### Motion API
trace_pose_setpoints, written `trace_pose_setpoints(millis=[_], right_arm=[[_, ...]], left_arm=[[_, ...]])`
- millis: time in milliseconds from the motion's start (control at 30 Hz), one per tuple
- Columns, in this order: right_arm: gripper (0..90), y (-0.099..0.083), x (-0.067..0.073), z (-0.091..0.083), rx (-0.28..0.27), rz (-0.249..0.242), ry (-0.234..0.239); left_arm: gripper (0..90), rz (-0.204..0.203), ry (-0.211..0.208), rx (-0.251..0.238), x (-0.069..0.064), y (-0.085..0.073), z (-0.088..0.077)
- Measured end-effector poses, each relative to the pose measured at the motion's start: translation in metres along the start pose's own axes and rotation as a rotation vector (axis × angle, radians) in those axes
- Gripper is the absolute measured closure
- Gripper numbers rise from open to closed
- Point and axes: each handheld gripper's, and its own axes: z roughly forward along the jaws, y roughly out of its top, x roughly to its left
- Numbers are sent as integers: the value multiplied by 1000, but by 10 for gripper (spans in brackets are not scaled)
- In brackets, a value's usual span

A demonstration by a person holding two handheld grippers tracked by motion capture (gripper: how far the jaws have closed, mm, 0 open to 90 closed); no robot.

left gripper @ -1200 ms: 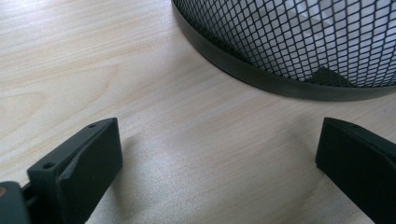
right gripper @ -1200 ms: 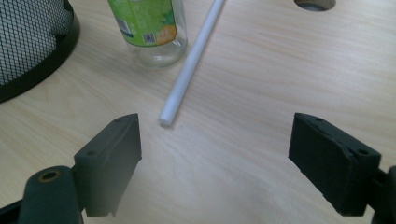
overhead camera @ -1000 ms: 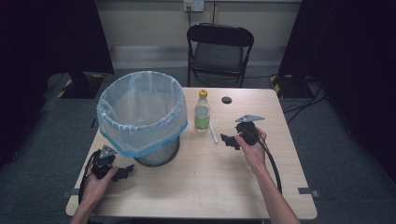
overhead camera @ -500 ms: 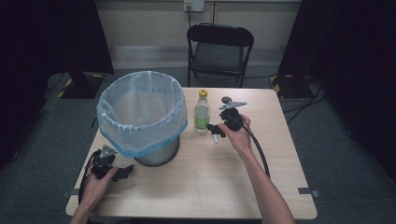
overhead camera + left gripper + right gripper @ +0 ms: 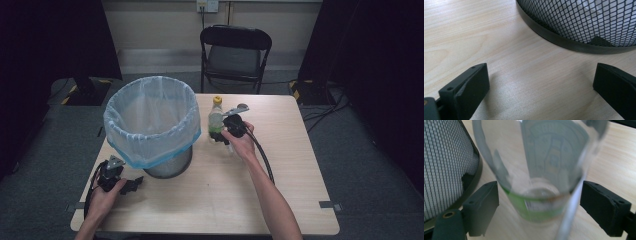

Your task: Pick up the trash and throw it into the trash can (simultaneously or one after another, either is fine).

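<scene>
Left claw [image 5: 131, 185]: rests low on the near-left part of the desk [image 5: 300, 170], held in the person's left hand [image 5: 105, 197]. In the left gripper view its jaws stand wide apart with bare wood between them, so it is released and grips nothing.

Bin [image 5: 152, 125]: a black mesh waste bin with a pale blue liner folded over its rim, upright on the left half of the desk. It stands just beyond the left claw and left of the bottle.

Bottle [image 5: 216, 122]: a clear plastic bottle with a yellow cap and a green label, upright near the middle of the desk, just right of the bin. Its long axis is vertical.

Right claw [image 5: 223, 134]: released, jaws spread, one on each side of the bottle's lower body in the right gripper view. I cannot tell whether either jaw touches the plastic yet.

Key relation: the bottle lies straight ahead of the right claw, between its jaws, its axis crossing their closing line. The right hand [image 5: 242, 142] is much the nearer; the left claw is well apart, past the bin.

Likely next move: closing the right claw on the bottle, by my judgement.

Chair [image 5: 235, 50]: beyond the far edge of the desk, empty.
</scene>
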Motion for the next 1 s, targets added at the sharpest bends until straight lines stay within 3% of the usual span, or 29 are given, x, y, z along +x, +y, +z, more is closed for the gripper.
trace_pose_setpoints(millis=[33, 233, 333, 367, 467, 533, 567, 633, 667, 733, 800, 833, 867, 1000], right_arm=[[155, 2, 1, 3, -12, -1, 0], [160, -3, 5, 19, 12, -13, -1], [236, -6, 3, 25, 2, -6, -18], [236, -6, 3, 25, 2, -6, -18], [250, -7, 1, 26, 4, 2, -18], [258, -7, 2, 26, 7, -3, -19], [260, -6, 2, 26, 8, -6, -21], [264, -6, 3, 26, 9, -11, -29], [264, -6, 3, 26, 9, -10, -30], [269, -5, 4, 25, 15, -11, -40], [273, -5, 4, 24, 13, -8, -46], [273, -5, 4, 24, 13, -8, -46], [273, -5, 4, 24, 10, -2, -44], [275, -6, 1, 23, -4, 19, -35]], left_arm=[[1, -23, -1, -14, -1, 0, 1], [1, -19, -3, -11, -1, 0, 1], [1, -17, -1, -8, -1, 0, 1], [1, 11, 3, 7, 1, 0, 0], [1, -20, 0, -12, -1, 0, 1], [1, -20, -3, -12, -1, 0, 1], [1, 11, 0, 8, 1, 0, -1], [1, 10, 1, 6, 1, 0, 0], [1, -21, -1, -12, -1, 0, 1], [1, -5, 1, -3, 0, 0, 0], [1, -21, -2, -13, -1, 0, 1], [1, -1, -1, 1, 0, 0, 0], [1, -21, -1, -12, -1, 0, 1], [1, -7, -3, -2, 0, 0, 0]])
